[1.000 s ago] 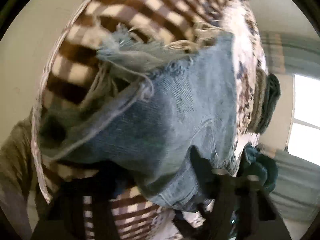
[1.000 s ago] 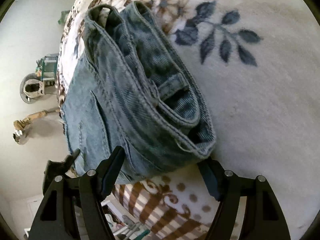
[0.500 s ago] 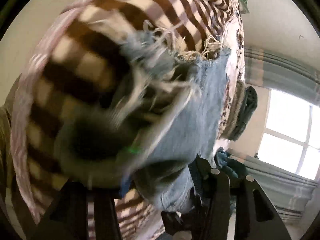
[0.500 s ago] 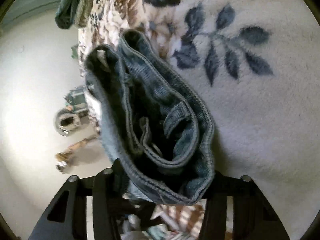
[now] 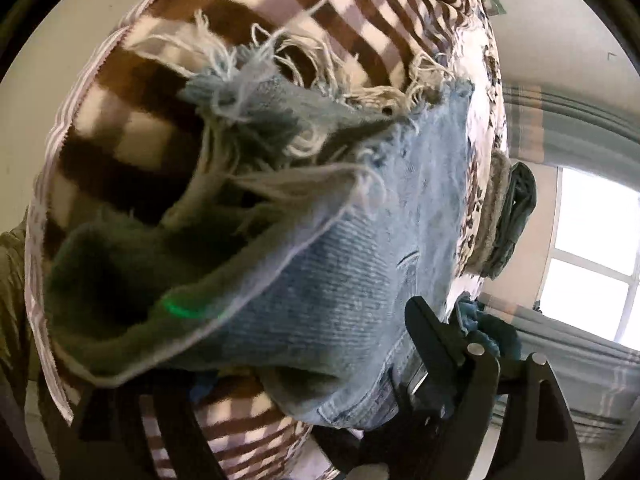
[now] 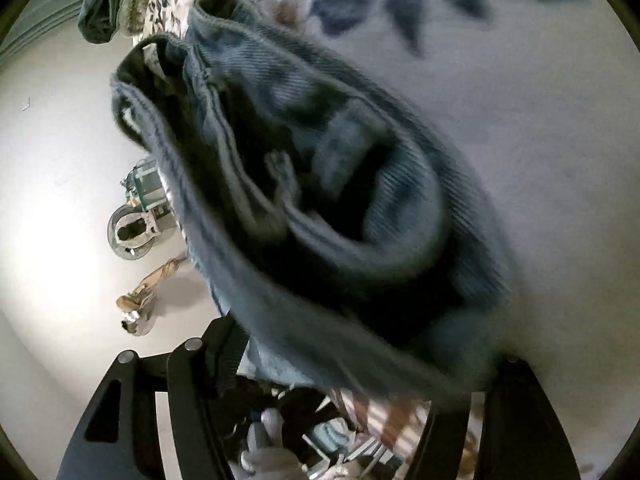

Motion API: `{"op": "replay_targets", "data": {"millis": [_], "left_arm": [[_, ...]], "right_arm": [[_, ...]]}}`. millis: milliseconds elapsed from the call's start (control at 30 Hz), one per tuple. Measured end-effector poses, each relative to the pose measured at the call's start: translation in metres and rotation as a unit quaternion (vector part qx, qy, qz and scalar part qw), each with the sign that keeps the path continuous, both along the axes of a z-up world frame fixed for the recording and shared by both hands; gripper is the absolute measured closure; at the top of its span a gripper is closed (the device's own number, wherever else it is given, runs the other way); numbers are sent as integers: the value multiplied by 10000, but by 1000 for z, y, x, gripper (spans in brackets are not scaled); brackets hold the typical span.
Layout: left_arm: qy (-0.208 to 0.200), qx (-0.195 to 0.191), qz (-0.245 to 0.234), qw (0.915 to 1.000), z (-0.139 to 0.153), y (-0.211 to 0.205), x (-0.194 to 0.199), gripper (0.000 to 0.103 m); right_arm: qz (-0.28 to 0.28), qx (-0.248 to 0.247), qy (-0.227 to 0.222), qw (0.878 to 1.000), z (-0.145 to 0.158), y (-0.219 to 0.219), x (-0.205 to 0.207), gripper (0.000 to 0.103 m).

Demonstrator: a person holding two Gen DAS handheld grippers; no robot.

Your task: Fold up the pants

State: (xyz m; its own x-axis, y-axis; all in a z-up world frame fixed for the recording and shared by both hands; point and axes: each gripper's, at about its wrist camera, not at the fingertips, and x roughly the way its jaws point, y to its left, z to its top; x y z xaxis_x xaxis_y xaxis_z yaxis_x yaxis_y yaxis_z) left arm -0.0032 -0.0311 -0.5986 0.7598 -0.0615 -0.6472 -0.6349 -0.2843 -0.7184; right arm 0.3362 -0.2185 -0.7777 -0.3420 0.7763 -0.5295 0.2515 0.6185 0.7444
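In the left wrist view, the left gripper (image 5: 304,396) sits at the bottom of the frame with its two black fingers spread wide; the frayed hem end of the denim pants (image 5: 320,300) bulges between and over them, hiding the left finger's tip. Whether the fingers actually pinch the cloth cannot be told. The denim runs from the gripper up toward the centre and upper right, its loose white threads fanning out at upper centre. Behind it lies a brown-and-white checked blanket (image 5: 248,12) filling the upper left, and past the pants on the right a floral bedspread (image 5: 486,128) edge. A folded pile of dark clothes (image 5: 508,216) rests at the right, with a bright window (image 5: 596,248) at the far right.

In the right wrist view, the right gripper (image 6: 352,372) stands wide at the bottom, and the waistband end of the pants (image 6: 320,208) hangs blurred between its fingers and fills the centre; a firm grip cannot be confirmed. To the right and top spreads a pale blanket with dark leaf prints (image 6: 540,100). At left is the light floor (image 6: 52,208), with a small wheeled object (image 6: 132,232) on it.
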Motion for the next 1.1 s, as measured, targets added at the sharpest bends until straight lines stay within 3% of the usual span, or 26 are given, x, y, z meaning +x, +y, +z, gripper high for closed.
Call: {"op": "replay_targets", "data": {"millis": [33, 100, 200, 500, 633, 700, 833, 900, 967, 1033, 1100], "left_arm": [[-4, -12, -1, 10000, 1, 0, 0, 20], [-11, -112, 55, 9999, 4, -4, -2, 19], [-16, -252, 127, 9996, 6, -8, -1, 19], [92, -641, 563, 9963, -9, 6, 11, 19], [181, -343, 501, 9980, -1, 14, 22, 22], [181, -85, 507, 9985, 8, 15, 27, 30], [325, 140, 326, 9988, 6, 19, 41, 31], [406, 217, 261, 9986, 4, 21, 44, 40], [451, 325, 191, 9983, 7, 22, 45, 63], [444, 450, 90, 9980, 11, 23, 43, 76], [446, 602, -80, 9972, 23, 24, 46, 82]], "right_arm": [[-65, -64, -43, 9999, 1, 7, -3, 38], [-84, -106, -201, 9997, 12, 16, -3, 65], [-257, 61, -153, 9995, 27, 11, 2, 73], [-293, 500, -128, 9982, 64, 33, 13, 76], [-36, 230, -193, 9995, 49, 30, 21, 74], [-35, 144, -66, 9999, 31, 29, 22, 62], [-693, 509, 184, 9961, 5, 25, 22, 56], [-1005, 649, 143, 9927, 5, 32, 24, 47], [-1238, 645, 92, 9902, 8, 39, 25, 47], [-1396, 459, 39, 9891, 15, 48, 26, 49], [-1391, 208, -30, 9901, 22, 54, 26, 68]]}}
